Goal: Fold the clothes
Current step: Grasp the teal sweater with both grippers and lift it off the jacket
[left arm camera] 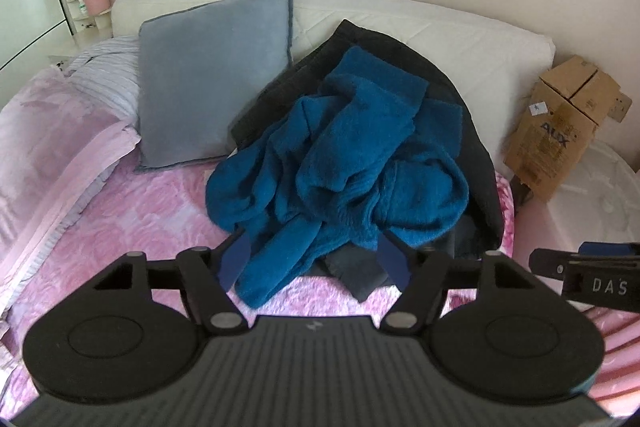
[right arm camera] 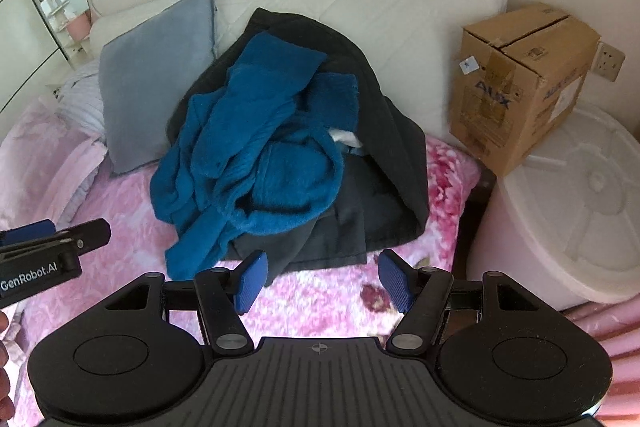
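1. Left wrist view: left gripper spread wide, empty, just short of crumpled teal fleece garment.
2. Right gripper likewise released, holding nothing.
3. Advised: pinch one loose hem, lift clear of dark grey garment beneath.
4. Location: heaped mid-bed on pink floral blanket, towards headboard edge.

A bed is wearing a pink flowered blanket. Lying on it – a grey-blue cushion leaning against white pillows, and a dark garment bearing a crumpled blue fleece.
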A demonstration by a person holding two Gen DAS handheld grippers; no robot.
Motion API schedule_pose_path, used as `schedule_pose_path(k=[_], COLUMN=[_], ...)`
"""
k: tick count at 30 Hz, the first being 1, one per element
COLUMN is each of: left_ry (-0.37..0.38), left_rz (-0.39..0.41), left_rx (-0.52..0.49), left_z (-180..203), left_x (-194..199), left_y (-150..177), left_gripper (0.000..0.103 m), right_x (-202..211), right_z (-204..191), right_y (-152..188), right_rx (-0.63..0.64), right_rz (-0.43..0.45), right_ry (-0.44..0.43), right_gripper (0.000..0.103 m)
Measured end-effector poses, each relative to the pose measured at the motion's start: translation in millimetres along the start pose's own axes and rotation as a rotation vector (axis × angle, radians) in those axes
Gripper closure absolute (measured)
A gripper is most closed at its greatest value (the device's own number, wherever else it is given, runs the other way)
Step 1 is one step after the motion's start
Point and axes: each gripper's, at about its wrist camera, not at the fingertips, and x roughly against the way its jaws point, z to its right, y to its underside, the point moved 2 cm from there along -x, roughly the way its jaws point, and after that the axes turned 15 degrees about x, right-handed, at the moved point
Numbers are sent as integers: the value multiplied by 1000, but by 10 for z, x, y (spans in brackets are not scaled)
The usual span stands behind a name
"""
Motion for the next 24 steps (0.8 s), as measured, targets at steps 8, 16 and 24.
schedule_pose_path(k=[8, 16, 24], left_ry=[12, 23, 18], left_rz=[20, -14, -73], left_rx=[-31, -53, -58], left_z=[165, 289, 357], left_x=[-442, -1019, -1738], left_y=[-253, -404, -431], left_gripper=[36, 35, 35], right_x=[-366, -827, -1443], right_z=[192, 340, 485], right_y=[-256, -466, -543], right_rx=[-5, 10, -29], right_rz=[32, 26, -58], right_ry=[-5, -18, -50], right_gripper=[37, 37, 37])
